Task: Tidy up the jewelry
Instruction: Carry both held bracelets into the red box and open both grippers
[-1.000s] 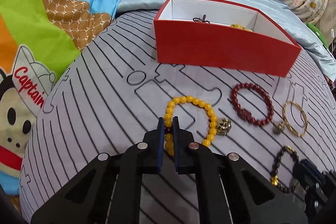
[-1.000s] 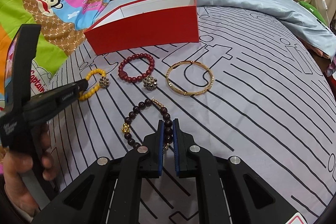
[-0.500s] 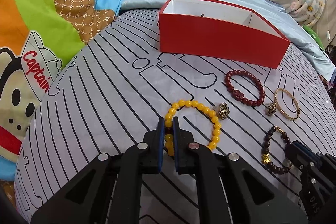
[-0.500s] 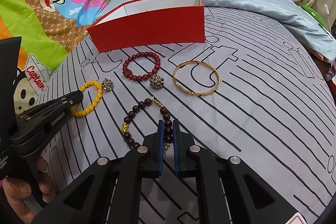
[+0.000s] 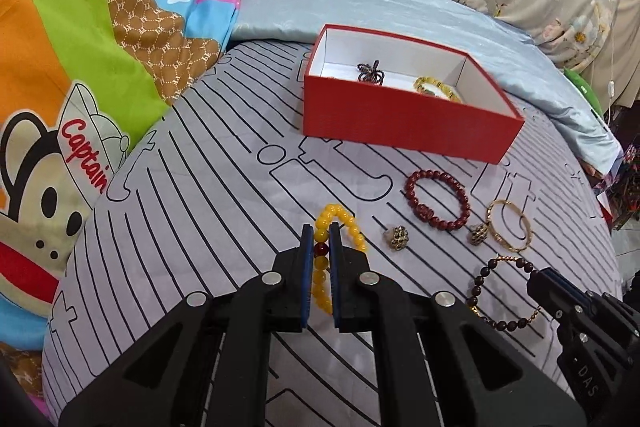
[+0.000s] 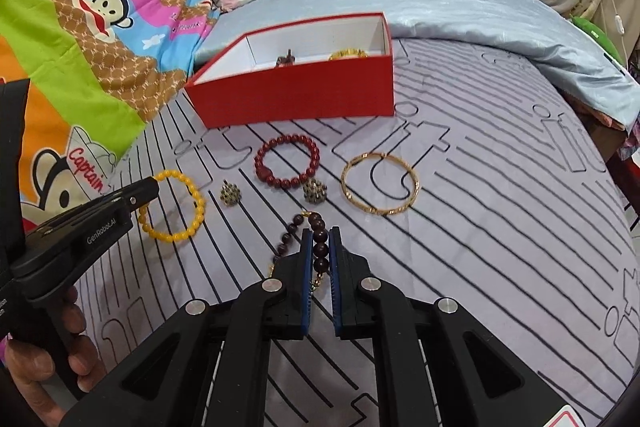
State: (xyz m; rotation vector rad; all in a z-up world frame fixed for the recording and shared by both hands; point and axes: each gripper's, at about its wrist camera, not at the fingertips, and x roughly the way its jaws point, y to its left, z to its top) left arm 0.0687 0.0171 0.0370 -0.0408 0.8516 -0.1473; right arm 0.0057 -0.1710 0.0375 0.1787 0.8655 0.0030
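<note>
Your yellow bracelet [image 5: 338, 259] is pinched at one side of its loop, with the rest draped over the striped sheet [image 5: 192, 195] in front of the red box [image 5: 404, 131]; from the right wrist view it looks partly raised, though you cannot tell how much of it touches the cloth. The dark bracelet [image 6: 316, 251] sits the same way, near the gold bangle [image 6: 380, 185]. The risk is slip: round smooth beads held by only a few of their number can roll out between the pads if you swing quickly toward the box. A hanging loop could also catch the box's near wall and pull free, or drag one of the two small charms [image 5: 396, 237] nearby. Lift high enough that the whole loop clears the rim before moving in. Your left gripper [image 5: 320, 247] is nearly closed, its jaws clamped on the yellow beads with only a bead's width between them. Your right gripper [image 6: 320, 251] is likewise clamped down on the dark beads. The box already holds a dark piece and a yellow one.
</note>
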